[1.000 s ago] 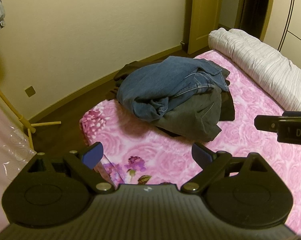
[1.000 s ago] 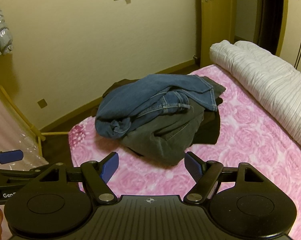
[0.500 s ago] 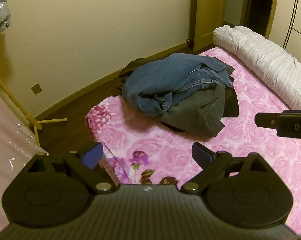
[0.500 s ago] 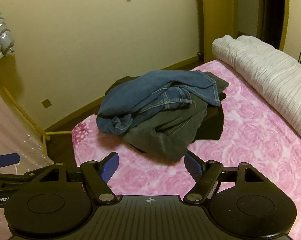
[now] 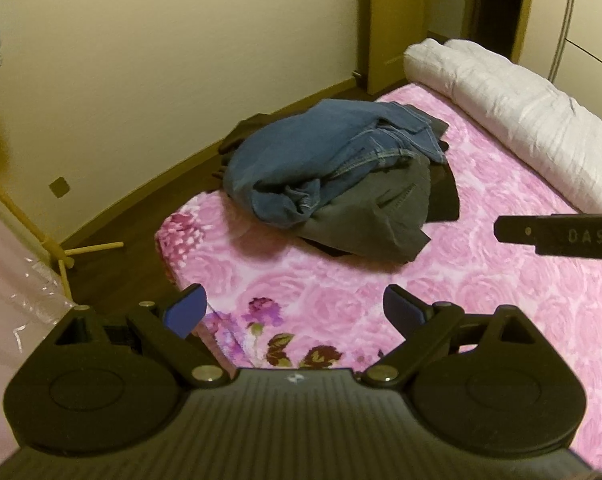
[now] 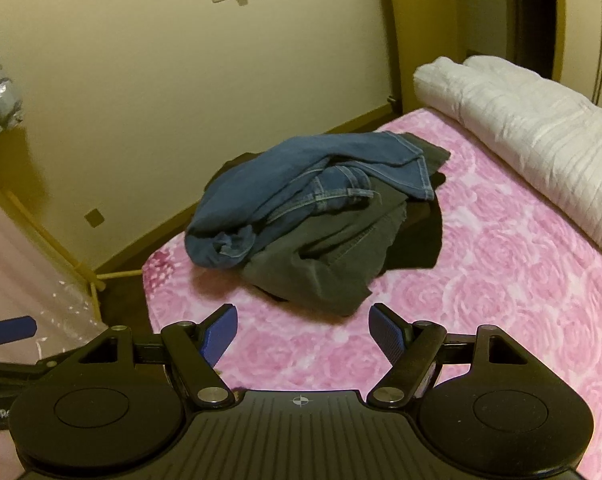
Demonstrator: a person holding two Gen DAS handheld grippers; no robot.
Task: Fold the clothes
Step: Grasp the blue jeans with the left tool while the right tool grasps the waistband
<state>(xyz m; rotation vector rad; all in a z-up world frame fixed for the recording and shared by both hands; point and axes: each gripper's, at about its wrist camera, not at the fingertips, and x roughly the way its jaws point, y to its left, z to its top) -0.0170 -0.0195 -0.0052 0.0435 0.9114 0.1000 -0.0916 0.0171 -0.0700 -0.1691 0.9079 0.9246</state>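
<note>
Both tools (image 5: 295, 312) (image 6: 299, 334) hover agape before the clothes pile (image 6: 317, 216).

1. Open pink rose-print bedspread (image 5: 341, 280) lies between both grippers and the clothes pile, with nothing standing on it.
2. The heap blocks the bed's far-left corner: blue jeans (image 5: 301, 160) on top of grey trousers (image 5: 381, 216), with a black garment (image 6: 417, 236) beneath.
3. A rolled white quilt (image 6: 521, 140) lines the bed's right edge.
4. Between the pile and the quilt runs a bare strip of bedspread.
5. Beyond the bed's left edge, a yellow rack leg (image 5: 89, 248) stands on the floor.
</note>
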